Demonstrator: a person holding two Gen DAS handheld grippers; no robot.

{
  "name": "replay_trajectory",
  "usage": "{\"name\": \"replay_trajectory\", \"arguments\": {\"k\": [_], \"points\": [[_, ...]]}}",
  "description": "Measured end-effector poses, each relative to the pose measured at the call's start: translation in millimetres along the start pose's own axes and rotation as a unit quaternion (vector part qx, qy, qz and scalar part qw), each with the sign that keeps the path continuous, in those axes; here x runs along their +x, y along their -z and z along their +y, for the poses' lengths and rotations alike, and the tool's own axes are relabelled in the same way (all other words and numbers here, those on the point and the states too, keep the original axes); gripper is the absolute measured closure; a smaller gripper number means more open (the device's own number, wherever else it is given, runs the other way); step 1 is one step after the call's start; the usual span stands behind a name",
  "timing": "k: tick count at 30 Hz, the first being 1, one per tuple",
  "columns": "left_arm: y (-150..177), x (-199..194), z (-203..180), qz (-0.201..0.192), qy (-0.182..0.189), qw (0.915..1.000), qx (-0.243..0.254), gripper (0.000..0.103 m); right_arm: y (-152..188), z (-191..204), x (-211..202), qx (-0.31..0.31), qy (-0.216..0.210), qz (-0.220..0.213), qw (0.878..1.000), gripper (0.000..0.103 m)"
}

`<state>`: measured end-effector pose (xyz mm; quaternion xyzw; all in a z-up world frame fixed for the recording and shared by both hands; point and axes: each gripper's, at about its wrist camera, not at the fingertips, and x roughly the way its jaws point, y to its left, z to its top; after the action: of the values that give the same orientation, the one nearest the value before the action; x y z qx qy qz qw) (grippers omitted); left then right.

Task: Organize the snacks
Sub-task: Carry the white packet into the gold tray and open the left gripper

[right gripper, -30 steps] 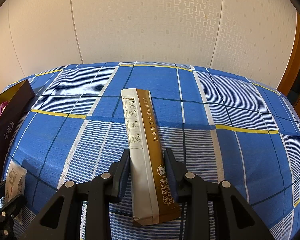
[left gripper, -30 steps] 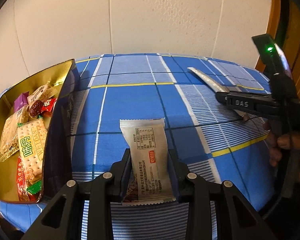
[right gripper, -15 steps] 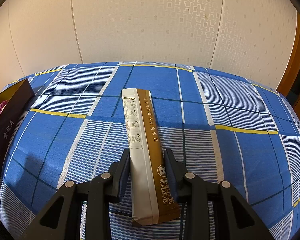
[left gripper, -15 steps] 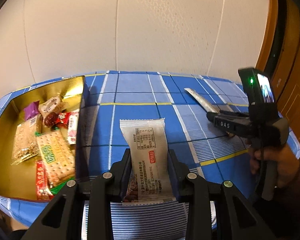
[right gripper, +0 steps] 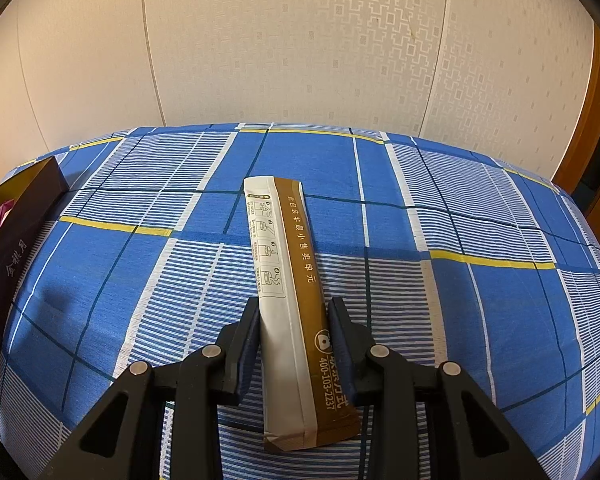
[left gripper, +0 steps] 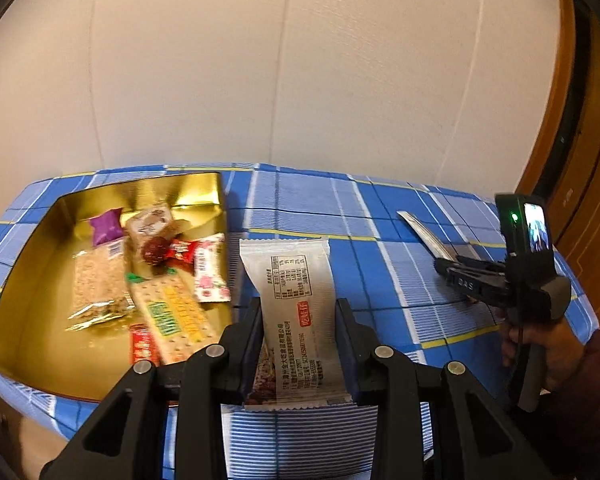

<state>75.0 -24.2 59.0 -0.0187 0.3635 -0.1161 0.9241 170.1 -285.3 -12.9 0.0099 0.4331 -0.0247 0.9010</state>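
Already several snacks lie in the gold tin (left gripper: pixel 40 240) at the worktop's left edge, while the left gripper (left gripper: pixel 298 334) jaws clench a white snack packet (left gripper: pixel 296 304) and the right gripper (right gripper: pixel 293 338) jaws clench a brown stick sachet (right gripper: pixel 288 264), both not yet boxed.

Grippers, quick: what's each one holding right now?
Left gripper: shut on the white packet.
Right gripper: shut on the stick sachet.

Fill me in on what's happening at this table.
A person is sorting snacks with a hand-held tool in each hand. The left tool is shut on a white snack packet, held above the blue checked tablecloth right beside the gold tin, which already holds several snacks. The right tool is shut on a long brown-and-white sachet out over the cloth. Neither is in the tin yet.
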Motion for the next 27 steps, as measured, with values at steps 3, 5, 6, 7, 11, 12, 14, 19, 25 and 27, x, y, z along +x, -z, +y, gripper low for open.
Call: {"name": "replay_trajectory", "arguments": {"k": [3, 5, 6, 7, 11, 12, 14, 19, 25, 27], "points": [[-1, -4, 13, -0.005, -0.012, 0.9998, -0.014, 0.068, 0, 0, 0, -0.001, 0.000, 0.000, 1.000, 0.069], [-2, -7, 24, -0.008, -0.024, 0.9994, -0.025, 0.068, 0, 0, 0, -0.001, 0.000, 0.000, 1.000, 0.069], [-3, -7, 30, -0.008, -0.029, 0.9991, -0.031, 0.068, 0, 0, 0, -0.001, 0.001, 0.000, 1.000, 0.069], [-3, -8, 33, -0.009, -0.031, 0.9989, -0.035, 0.068, 0, 0, 0, -0.001, 0.001, 0.000, 1.000, 0.069], [-5, -11, 54, -0.011, -0.052, 0.9974, -0.049, 0.068, 0, 0, 0, -0.003, 0.002, 0.000, 1.000, 0.069], [-5, -11, 58, -0.012, -0.056, 0.9969, -0.053, 0.068, 0, 0, 0, -0.003, 0.003, 0.000, 1.000, 0.069], [-4, -12, 68, -0.012, -0.066, 0.9959, -0.061, 0.068, 0, 0, -1, -0.003, 0.004, 0.000, 1.000, 0.069], [-1, -10, 88, -0.010, -0.086, 0.9931, -0.079, 0.068, 0, 0, 0, -0.003, 0.003, 0.000, 1.000, 0.069], [4, -2, 107, 0.004, -0.102, 0.9902, -0.095, 0.068, 0, 0, -1, -0.003, 0.003, 0.000, 1.000, 0.069], [5, 2, 114, 0.011, -0.102, 0.9887, -0.109, 0.068, 0, 0, -1, -0.003, 0.003, 0.000, 1.000, 0.069]]}}
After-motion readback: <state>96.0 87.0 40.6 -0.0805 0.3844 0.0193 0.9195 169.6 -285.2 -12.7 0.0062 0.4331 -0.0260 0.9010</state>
